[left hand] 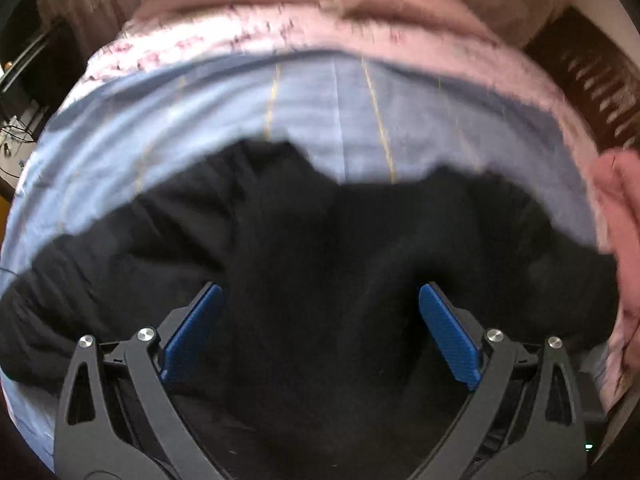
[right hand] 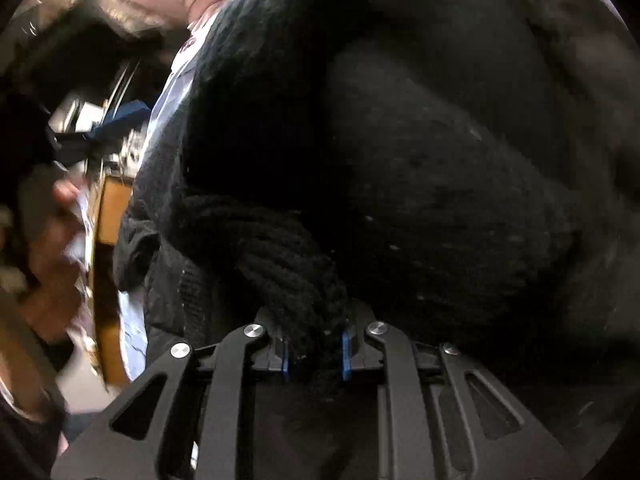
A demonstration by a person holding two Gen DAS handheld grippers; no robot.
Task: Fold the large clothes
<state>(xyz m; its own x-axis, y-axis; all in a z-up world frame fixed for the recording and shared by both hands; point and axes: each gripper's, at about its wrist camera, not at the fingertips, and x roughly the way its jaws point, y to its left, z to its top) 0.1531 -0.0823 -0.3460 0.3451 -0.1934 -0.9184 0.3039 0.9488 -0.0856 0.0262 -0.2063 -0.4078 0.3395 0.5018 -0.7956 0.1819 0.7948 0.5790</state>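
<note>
A large black knit garment [left hand: 320, 240] lies crumpled on a light blue bedsheet [left hand: 312, 104]. My left gripper [left hand: 320, 300] is open, its blue pads [left hand: 192, 332] spread wide over the black fabric, holding nothing. In the right wrist view my right gripper [right hand: 314, 354] is shut on a bunched ribbed edge of the black garment [right hand: 288, 264], and the rest of the garment [right hand: 440, 160] fills most of that view.
A pink floral quilt [left hand: 280, 28] is heaped at the far side of the bed. A pink cloth [left hand: 620, 208] lies at the right. A wooden bed edge [right hand: 108, 220] and cluttered furniture [right hand: 100, 120] show at the left of the right wrist view.
</note>
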